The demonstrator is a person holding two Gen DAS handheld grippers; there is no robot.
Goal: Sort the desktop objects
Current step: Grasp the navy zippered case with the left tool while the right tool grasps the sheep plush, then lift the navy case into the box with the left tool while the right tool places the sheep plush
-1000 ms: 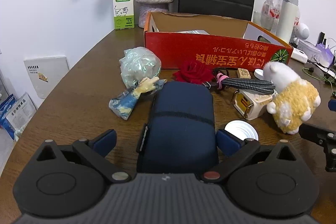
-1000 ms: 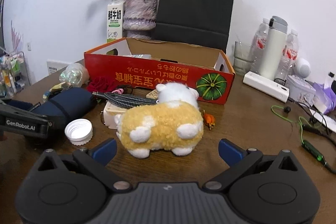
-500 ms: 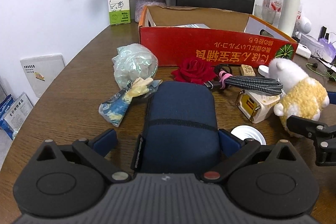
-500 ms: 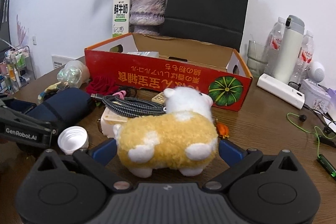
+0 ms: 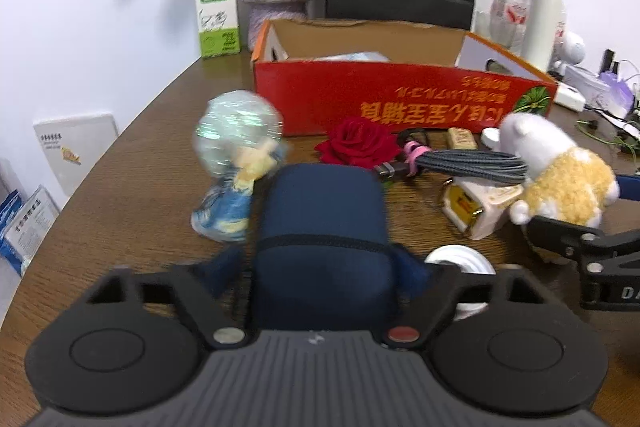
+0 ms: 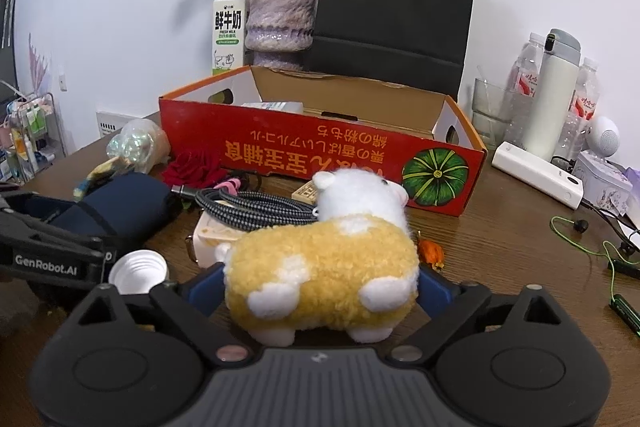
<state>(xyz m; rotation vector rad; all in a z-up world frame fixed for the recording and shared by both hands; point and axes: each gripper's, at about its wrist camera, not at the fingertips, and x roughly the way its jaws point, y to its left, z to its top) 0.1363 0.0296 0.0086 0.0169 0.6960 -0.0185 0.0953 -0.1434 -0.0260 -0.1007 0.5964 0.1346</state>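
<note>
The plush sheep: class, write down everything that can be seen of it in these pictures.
The plush sheep is a soft toy with fuzzy yellow fleece, white patches, a white head with small ears, and white feet. It stands upright on the wooden table, head toward the red box. The right claw has its blue pads pressed against both flanks. A coiled grey cable lies at its far side, near the head; contact cannot be told.

White wall (image 6: 120, 7), brown wooden table (image 6: 500, 239)
</note>
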